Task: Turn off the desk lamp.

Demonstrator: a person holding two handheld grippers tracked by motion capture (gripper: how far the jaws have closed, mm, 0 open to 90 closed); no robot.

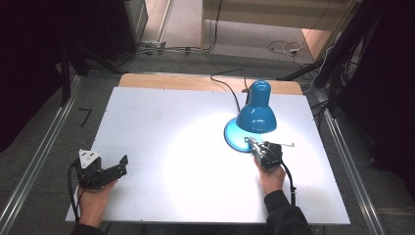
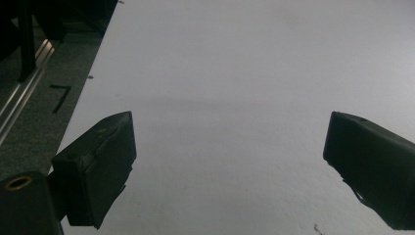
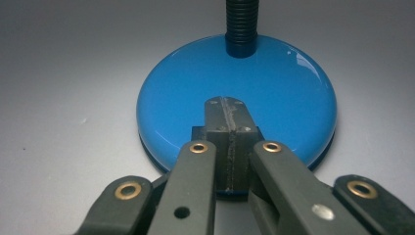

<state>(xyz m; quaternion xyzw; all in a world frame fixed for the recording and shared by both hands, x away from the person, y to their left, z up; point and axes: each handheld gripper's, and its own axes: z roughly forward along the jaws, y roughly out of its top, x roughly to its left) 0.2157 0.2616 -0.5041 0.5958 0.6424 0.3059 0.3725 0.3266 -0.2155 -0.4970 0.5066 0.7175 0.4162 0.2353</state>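
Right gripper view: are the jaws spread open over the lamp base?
No, the right gripper's jaws are pressed together, tips over the blue lamp base.

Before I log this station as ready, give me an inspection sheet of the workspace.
Surface: white table, lit patch at centre.
Job's things: blue desk lamp, switched on, shade facing down over its round base.
Clutter: nothing seen.
Grippers: left gripper open over bare table; right gripper shut, tips over the base's near edge.
Cables: lamp cord runs off the far edge.
Surroundings: grey floor, loose wires beyond the table.
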